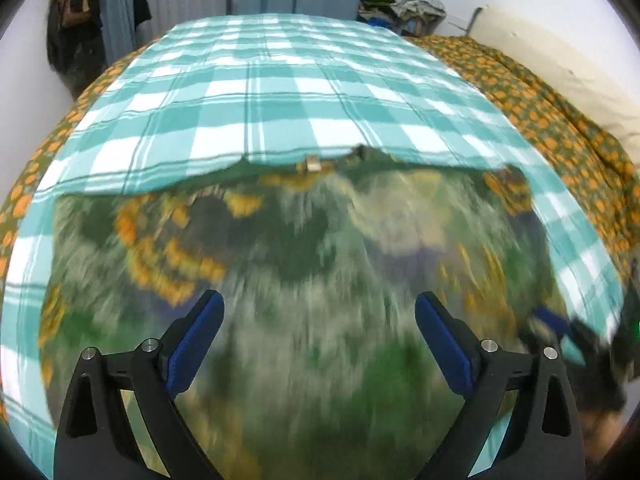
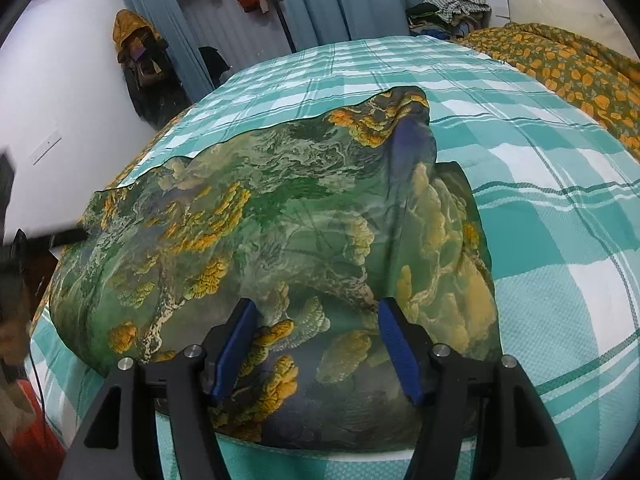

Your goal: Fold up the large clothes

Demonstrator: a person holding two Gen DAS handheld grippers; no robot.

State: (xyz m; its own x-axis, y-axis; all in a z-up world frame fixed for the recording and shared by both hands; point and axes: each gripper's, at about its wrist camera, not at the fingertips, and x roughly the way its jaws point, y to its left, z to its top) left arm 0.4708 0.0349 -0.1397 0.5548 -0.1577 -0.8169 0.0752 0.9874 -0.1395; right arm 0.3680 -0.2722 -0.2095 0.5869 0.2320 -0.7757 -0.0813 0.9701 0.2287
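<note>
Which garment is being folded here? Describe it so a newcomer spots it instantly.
Find the bed's teal-and-white checked sheet. On its near end lies a silky green garment with yellow-orange floral clusters. The orange-flowered bedspread alongside is a regular print; this one looks marbled.

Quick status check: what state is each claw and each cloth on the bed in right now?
Left claw: open, holding nothing, view blurred.
Right claw: open, above the garment, gripping nothing.
Green printed garment: spread on the bed, far corner folded over.
Checked sheet: flat under the garment.
Orange flowered blanket: rumpled along the far side.
</note>
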